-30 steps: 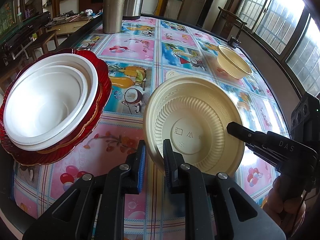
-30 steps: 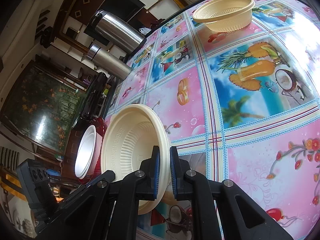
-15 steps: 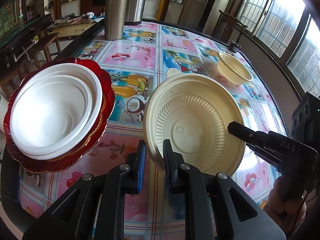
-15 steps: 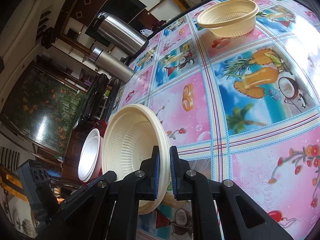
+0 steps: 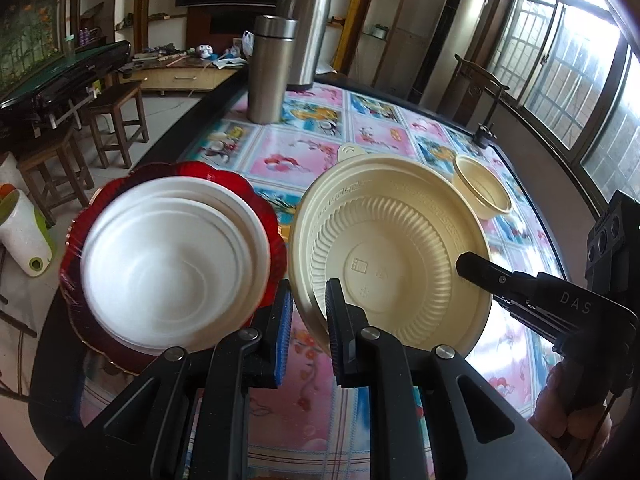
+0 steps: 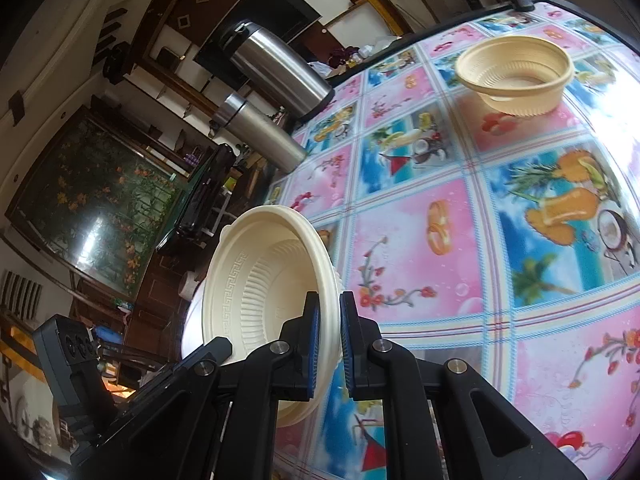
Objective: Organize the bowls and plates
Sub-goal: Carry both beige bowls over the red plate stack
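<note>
Held clear of the table (image 5: 304, 160), tilted on edge, just right of the red plate (image 5: 240, 184) with its white bowls (image 5: 172, 272): a wide cream plastic bowl (image 5: 392, 256). Pinched at the near rim by the left gripper (image 5: 307, 336), at the opposite rim by the right gripper (image 6: 329, 344), both sets of jaws pressed onto the thin lip. Probably light, springy, slick-surfaced; likely to flex or slip if squeezed at one spot, so best gripped at the stiff rolled rim. Well beyond it, a smaller cream bowl (image 5: 482, 186).
</note>
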`<state>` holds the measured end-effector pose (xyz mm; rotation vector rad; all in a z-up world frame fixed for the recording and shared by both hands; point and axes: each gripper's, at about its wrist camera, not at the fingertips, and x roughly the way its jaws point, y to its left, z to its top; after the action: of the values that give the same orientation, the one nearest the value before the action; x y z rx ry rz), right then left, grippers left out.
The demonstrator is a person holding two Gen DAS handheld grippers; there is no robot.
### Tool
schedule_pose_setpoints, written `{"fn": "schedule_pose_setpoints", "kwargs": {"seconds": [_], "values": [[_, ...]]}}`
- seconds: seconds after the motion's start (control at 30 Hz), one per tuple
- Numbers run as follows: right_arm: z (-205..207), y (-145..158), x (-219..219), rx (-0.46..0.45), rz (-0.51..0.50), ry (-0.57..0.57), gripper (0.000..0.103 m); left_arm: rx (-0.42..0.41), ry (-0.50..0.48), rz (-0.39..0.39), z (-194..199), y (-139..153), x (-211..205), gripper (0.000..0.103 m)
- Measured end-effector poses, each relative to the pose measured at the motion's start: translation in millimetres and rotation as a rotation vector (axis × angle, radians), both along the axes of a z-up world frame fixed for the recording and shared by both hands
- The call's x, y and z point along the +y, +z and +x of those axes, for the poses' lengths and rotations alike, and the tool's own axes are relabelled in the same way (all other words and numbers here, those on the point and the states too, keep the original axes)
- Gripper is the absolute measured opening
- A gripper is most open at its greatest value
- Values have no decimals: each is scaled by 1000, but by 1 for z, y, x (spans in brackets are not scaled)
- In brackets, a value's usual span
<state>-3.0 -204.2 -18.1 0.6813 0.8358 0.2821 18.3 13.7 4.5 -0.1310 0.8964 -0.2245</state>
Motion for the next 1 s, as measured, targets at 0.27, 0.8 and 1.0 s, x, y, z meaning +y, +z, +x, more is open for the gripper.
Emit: {"fn": "schedule_pose_setpoints", "kwargs": {"seconds": [0.27,0.8,1.0], "values": [[13,21,30,-32,-18,48,11,-24,66,-3,5,8,27,14],[46,35,88,-53,-35,138,11,-18,161,0,13,3,71,14],[55,30,106,-47,-44,163,13,-10,189,7,12,-1,82,14]]}}
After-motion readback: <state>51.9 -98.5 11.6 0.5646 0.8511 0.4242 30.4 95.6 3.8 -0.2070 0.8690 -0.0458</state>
